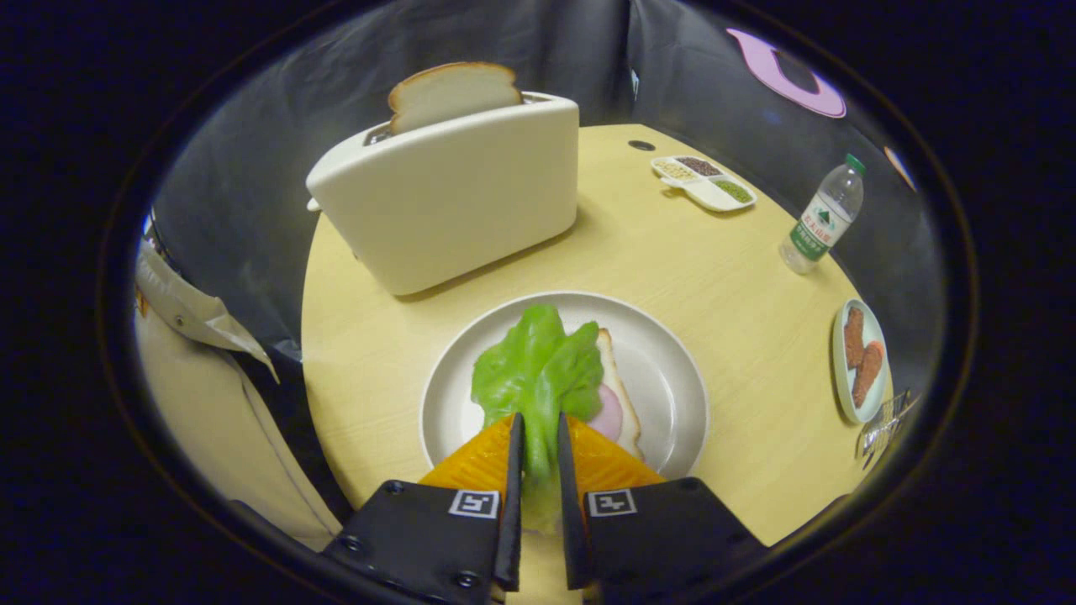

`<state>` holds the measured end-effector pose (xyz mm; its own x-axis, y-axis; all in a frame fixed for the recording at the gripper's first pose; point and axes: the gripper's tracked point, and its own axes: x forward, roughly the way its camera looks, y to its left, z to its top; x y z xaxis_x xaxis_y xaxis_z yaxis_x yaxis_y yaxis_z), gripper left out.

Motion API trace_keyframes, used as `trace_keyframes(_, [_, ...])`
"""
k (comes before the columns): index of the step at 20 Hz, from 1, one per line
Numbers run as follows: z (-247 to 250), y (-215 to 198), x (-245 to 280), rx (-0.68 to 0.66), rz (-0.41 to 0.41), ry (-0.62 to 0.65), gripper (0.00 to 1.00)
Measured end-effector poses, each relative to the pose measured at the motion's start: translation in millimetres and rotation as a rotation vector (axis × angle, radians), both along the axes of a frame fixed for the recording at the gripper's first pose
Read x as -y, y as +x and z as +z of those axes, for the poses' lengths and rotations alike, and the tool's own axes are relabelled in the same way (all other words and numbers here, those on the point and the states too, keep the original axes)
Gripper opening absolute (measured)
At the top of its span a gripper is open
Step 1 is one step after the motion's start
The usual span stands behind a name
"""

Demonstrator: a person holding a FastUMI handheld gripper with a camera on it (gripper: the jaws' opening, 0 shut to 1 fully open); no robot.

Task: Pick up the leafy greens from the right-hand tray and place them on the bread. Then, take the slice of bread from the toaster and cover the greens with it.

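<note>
In the gripper view, the gripper is nearly closed, and both its fingers press on the lower part of the greens, which stick up and forward from between them. The leaf hangs over the plate, which is white and round and stands on the table just ahead of the fingers. Under the leaf, on the plate, lies a slice of bread with a pink round piece of ham on it; only the right side of this slice is seen, because the greens and the fingers cover the rest. I cannot tell if the leaf already touches the bread or is a little above it.

Beyond the plate stands the toaster, cream coloured, and a second slice stands upright in its slot, with the top half out. To the right of the toaster, further back, is a small divided dish with grains in its compartments. A bottle with a green cap stands near the right border of the table. Closer, at the right side, is a small tray with brown pieces on it. At the left, beside the table, a light sleeve of a person is seen
</note>
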<state>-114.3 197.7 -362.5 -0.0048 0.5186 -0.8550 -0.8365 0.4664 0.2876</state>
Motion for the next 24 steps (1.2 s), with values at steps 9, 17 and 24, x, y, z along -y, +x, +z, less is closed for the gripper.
trace_keyframes(9, [12.4, 12.1, 2.3, 0.063, -0.029, 0.011, 0.92])
trace_keyframes(17, [60.0, 37.8, -24.3, 0.106, -0.126, 0.080, 1.00])
trace_keyframes(24, [114.5, 55.8, -55.2, 0.110, -0.183, 0.130, 1.00])
